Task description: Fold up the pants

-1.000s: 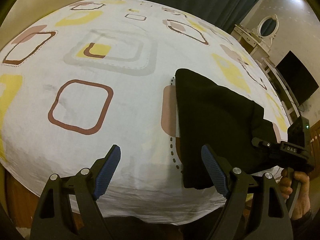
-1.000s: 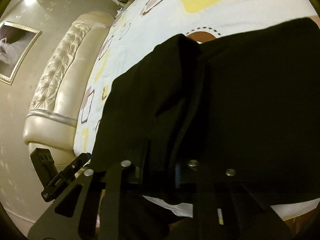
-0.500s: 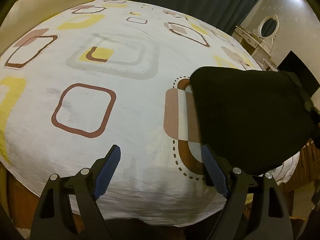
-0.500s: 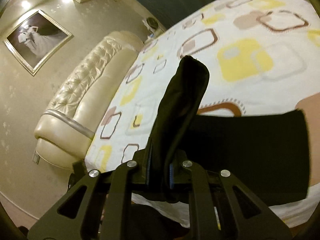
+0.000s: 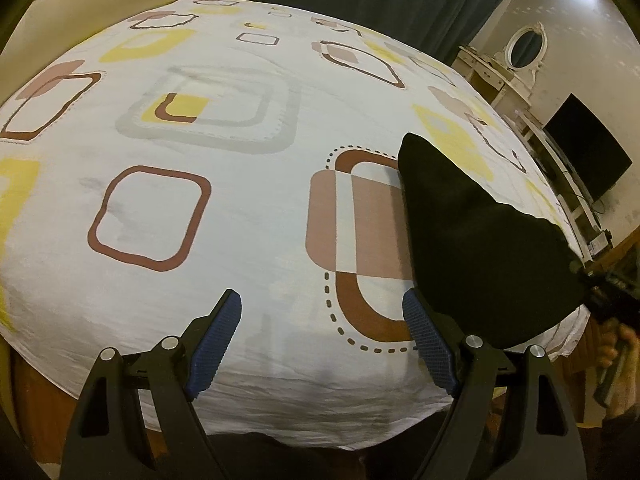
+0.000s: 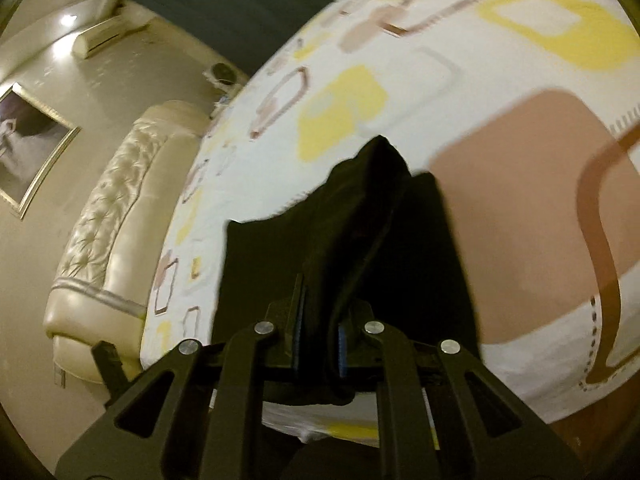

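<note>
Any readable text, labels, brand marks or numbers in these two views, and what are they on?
None can be read in either view.
bedsheet: printed shapes only, no lettering.
black pants: no tag or label showing.
right gripper: no marking visible.
left gripper: no marking visible.
framed picture: too blurred to tell any writing.

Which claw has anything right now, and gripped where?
Right claw is shut on the black pants, pinching a bunched fold at their near edge. Left claw is open, holding nothing.
</note>
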